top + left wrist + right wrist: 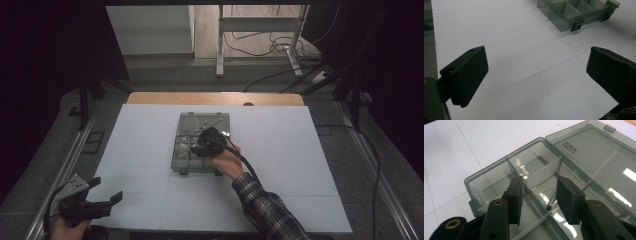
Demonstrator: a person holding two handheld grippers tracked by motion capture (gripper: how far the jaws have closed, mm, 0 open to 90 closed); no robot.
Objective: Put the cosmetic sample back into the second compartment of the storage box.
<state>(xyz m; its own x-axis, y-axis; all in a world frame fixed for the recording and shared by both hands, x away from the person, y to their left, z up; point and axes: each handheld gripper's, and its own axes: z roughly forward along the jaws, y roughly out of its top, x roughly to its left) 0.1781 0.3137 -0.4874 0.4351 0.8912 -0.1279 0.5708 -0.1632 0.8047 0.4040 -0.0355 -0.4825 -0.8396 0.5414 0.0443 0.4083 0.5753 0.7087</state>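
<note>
Hovering over the open compartment box (529, 180), the right gripper (539, 195) holds jaws parted above a small screw (548, 207); left gripper (536, 75) jaws spread, near the box.

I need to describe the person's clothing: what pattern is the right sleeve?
A dark plaid check with pale lines, clearest on the sleeve in the high view.

Glossy smoky see-through plastic box (529, 170); matt white tabletop (511, 50), perhaps paper-covered; matt black tool (537, 200) pads.

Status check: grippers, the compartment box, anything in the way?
Right gripper open over open box; small dark screw lying between jaws. Left gripper open, idle. Nothing blocking.
</note>
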